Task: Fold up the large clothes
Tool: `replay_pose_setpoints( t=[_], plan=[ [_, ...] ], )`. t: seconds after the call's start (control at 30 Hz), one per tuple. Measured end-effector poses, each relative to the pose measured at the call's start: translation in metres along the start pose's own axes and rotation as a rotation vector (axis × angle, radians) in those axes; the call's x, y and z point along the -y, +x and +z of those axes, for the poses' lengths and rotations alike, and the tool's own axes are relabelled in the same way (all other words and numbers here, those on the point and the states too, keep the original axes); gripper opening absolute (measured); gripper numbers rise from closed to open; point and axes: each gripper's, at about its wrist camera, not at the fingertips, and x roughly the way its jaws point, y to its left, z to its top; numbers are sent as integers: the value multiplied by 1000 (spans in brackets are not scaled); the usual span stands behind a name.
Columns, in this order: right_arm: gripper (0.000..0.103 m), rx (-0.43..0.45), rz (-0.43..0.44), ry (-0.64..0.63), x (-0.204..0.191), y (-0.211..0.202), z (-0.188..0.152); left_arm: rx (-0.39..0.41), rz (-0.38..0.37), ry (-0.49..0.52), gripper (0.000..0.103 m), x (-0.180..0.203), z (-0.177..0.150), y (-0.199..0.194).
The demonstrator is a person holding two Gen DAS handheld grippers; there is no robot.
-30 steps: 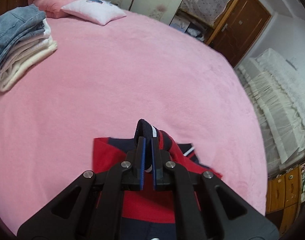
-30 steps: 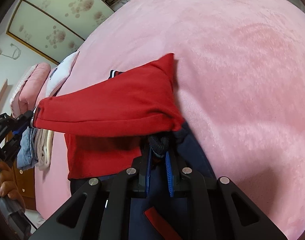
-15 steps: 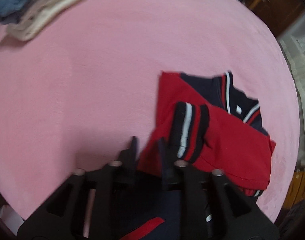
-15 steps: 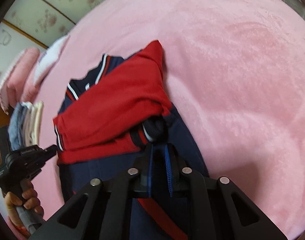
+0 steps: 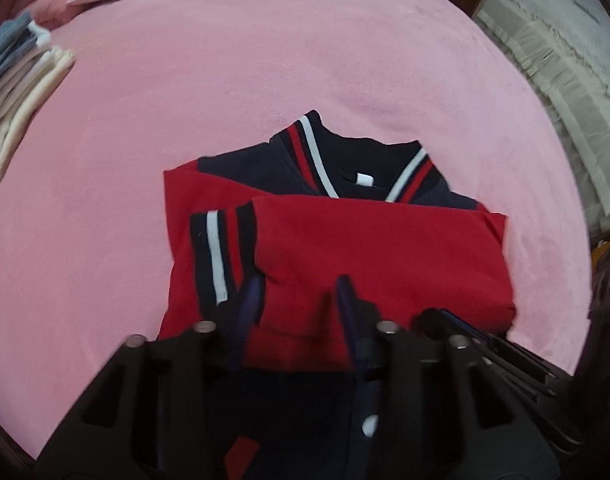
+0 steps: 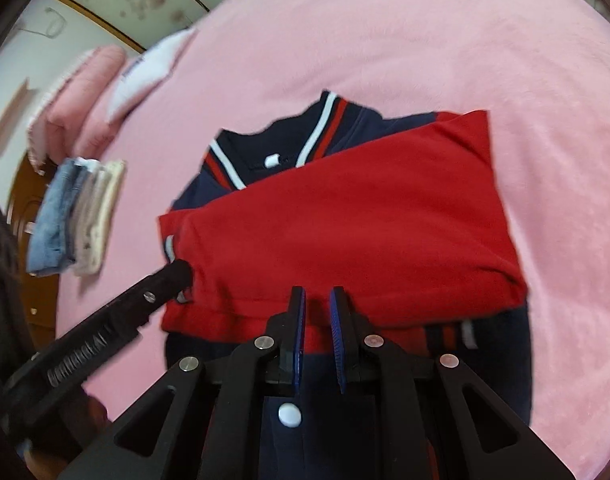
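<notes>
The red-and-navy varsity jacket lies mid pink plush bed, sleeves folded across. Left gripper fingers are partly open, empty; right gripper fingers are narrowly apart, also empty.

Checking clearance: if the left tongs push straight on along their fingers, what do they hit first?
Most likely the folded red sleeve of the jacket, which lies directly beyond the open left tongs; depth is unclear.

Your left gripper: matte black frame with triangular cutouts, silver screw heads, dark blue pads. Your right gripper: same black build, four silver screws, brighter blue ribbed pads. From the right cam, the left unit shows a coil spring along its side.
</notes>
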Motion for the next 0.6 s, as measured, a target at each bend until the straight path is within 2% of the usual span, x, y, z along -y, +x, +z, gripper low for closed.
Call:
replay_pose_setpoints(
  t=[0.1, 0.17, 0.2, 0.27, 0.37, 0.47, 0.53, 0.6],
  plan=[
    [13, 19, -12, 33, 12, 9, 7, -34, 45, 1, 34, 0, 11, 19],
    [13, 37, -89, 58, 29, 10, 12, -57, 66, -25, 33, -10, 14, 29],
    [10, 51, -118, 85, 41, 8, 15, -57, 52, -42, 33, -16, 15, 31],
    [0, 70, -84, 154, 64, 3, 20, -50, 24, -74, 33, -24, 16, 35],
    [0, 87, -112, 190, 86, -2, 24, -49, 21, -70, 33, -25, 17, 42],
    [0, 83, -140, 192, 90, 1, 30, -49, 33, -69, 33, -22, 17, 42],
    [0, 101, -215, 164, 81, -1, 33, -59, 53, -59, 33, -17, 19, 41],
    [0, 166, -325, 115, 66, -12, 35, -60, 58, -49, 33, -13, 20, 38]
  ],
)
